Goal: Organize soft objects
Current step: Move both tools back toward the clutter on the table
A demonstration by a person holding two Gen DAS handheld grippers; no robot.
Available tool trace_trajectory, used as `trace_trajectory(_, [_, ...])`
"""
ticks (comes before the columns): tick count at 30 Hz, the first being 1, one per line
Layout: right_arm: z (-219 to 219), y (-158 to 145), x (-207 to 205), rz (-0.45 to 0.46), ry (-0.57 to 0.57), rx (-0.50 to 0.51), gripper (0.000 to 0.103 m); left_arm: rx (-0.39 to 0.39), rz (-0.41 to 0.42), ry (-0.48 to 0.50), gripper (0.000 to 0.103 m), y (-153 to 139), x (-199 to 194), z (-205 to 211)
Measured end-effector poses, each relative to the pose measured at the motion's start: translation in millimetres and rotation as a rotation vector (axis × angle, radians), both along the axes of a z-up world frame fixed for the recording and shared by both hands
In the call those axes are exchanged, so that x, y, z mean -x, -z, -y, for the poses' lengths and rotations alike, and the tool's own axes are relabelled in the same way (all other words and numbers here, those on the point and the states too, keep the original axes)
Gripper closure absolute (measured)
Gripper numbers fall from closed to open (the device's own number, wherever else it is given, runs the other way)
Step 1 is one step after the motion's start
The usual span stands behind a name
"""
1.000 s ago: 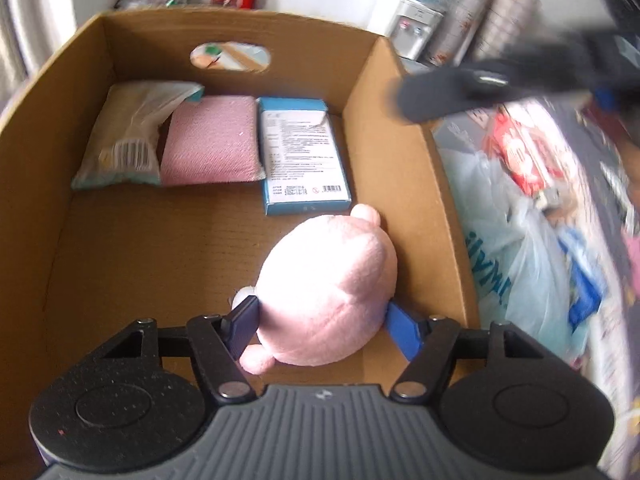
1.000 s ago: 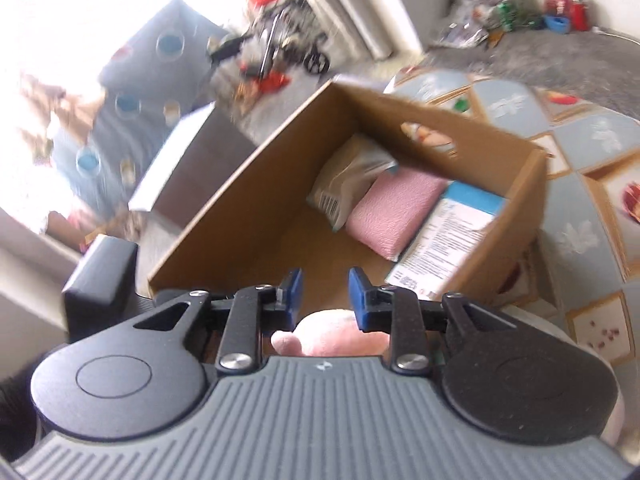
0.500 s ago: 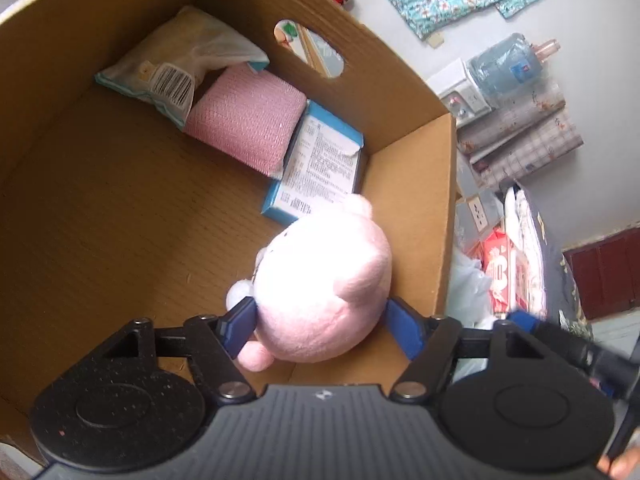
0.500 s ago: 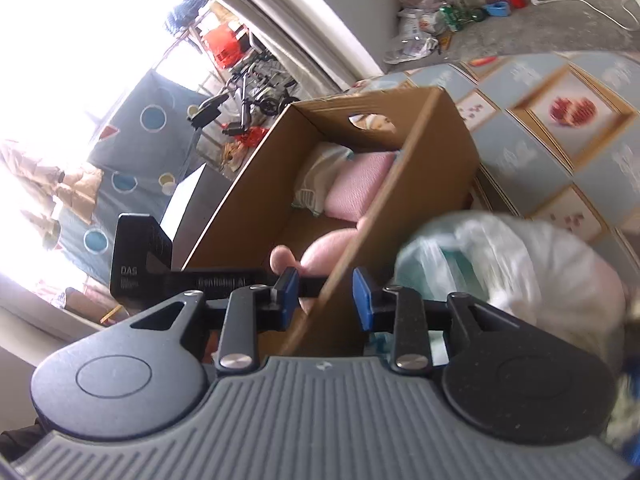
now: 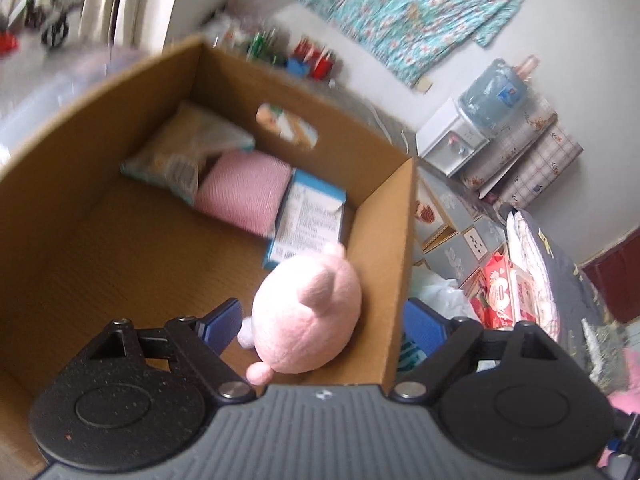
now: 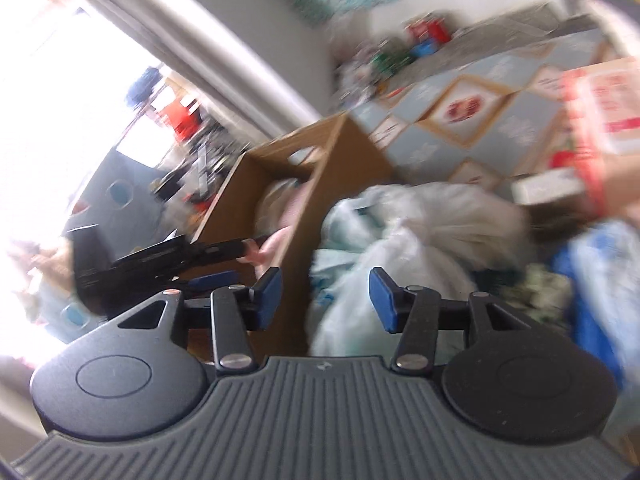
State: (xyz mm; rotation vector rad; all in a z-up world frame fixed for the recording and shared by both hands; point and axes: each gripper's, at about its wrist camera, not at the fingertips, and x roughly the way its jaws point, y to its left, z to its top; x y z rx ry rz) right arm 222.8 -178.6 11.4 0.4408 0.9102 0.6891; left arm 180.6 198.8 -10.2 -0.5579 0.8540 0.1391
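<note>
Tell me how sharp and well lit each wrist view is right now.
Left wrist view: pink plush toy and cardboard box fairly sharp and evenly lit, far wall smeared. Right wrist view: heavy motion blur throughout, window blown out white, plastic bags just streaks.

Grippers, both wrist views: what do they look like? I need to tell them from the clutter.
Both look alike. The left gripper and the right gripper each have a ribbed dark grey body, two round black discs at its sides, black linkage arms with silver rivets, and flat blue pads at the tips. A small white mark sits mid-body. No cables or sleeves show.
</note>
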Motion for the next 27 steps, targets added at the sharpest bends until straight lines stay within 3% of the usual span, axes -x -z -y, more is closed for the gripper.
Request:
trace_trajectory(6, [65,3,46,0.058,0.220,0.081,0.039,-0.248,0.110,0.092,0.014,-42,39,53])
trace_trajectory(9, [91,9,66,0.063,0.300,0.108,0.034,-0.322,0.173,0.168,0.012,-54,56,86])
trace_trajectory(18, [140,29,102,0.044,0.386,0.150,0.032,-0.343,0.254,0.408,0.011,-44,79,178])
trace_trajectory(27, [146,21,71,0.057,0.262,0.189,0.036,-0.352,0.271,0.654,0.013,1,69,260])
